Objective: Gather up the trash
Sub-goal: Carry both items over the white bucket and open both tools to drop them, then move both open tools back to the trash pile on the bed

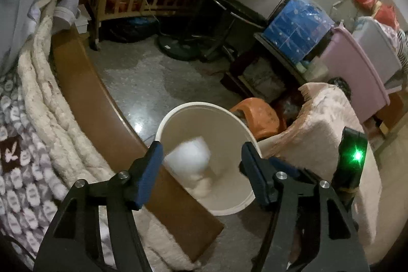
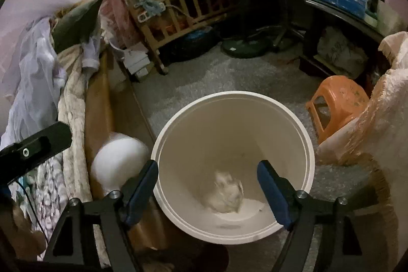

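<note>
My right gripper (image 2: 206,188) hung released over the bin (image 2: 303,134), wad (image 2: 227,191) inside; left gripper (image 1: 201,165) released too, its blurred white wad (image 1: 188,157) apparently dropping binward. Next: seek more trash.

Round plastic bucket (image 2: 293,119): off-white, cream inside. Crumpled paper wad (image 2: 227,193) in it: pale grey-white. Blurred paper ball (image 1: 188,157): bright white. Small plastic stool (image 2: 336,103): orange. Left tool (image 1: 201,170) and right tool (image 2: 207,191): black frames, blue pads. Bed board (image 1: 102,103): brown. Quilt (image 1: 23,144): grey-and-white repeating print. Floor (image 1: 142,78): speckled grey.
</note>
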The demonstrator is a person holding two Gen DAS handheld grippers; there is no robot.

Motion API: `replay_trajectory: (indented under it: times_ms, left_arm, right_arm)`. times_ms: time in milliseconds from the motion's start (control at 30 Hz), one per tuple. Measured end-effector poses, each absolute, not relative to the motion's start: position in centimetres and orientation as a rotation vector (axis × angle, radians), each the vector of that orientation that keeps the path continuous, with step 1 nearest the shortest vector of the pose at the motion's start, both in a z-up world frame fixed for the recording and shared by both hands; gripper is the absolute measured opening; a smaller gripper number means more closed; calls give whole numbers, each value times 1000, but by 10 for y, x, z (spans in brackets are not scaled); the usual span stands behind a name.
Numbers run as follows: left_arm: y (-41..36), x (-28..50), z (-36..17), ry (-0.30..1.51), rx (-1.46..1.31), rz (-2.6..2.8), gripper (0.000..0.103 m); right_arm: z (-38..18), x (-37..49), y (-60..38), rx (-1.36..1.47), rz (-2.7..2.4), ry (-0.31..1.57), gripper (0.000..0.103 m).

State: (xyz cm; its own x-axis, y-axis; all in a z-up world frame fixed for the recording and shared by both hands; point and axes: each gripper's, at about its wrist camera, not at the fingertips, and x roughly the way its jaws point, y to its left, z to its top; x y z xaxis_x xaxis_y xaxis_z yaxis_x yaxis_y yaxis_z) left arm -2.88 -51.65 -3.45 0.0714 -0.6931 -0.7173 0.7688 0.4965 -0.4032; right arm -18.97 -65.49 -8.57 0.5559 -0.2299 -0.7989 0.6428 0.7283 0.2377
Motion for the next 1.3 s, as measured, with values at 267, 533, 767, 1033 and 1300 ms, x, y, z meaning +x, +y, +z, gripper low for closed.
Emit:
replay_trajectory:
  times_ms: [267, 533, 767, 1033, 1300]
  left_arm:
    - [-467, -19, -33, 972, 143, -924, 63]
    - [-393, -9, -30, 884, 197, -719, 63]
    - [-320, 2, -24, 839, 184, -568, 63]
    - [-244, 6, -17, 798, 190, -426, 63]
    - [-160, 16, -22, 819, 146, -288, 63]
  right_arm:
    - [-81, -179, -634, 497, -528, 853, 78]
    - [-62, -147, -576, 412, -431, 831, 78]
    - [-50, -119, -514, 365, -319, 822, 78]
    - [-41, -85, -440, 310, -163, 838, 78]
    - [-45, -53, -365, 253, -11, 880, 78]
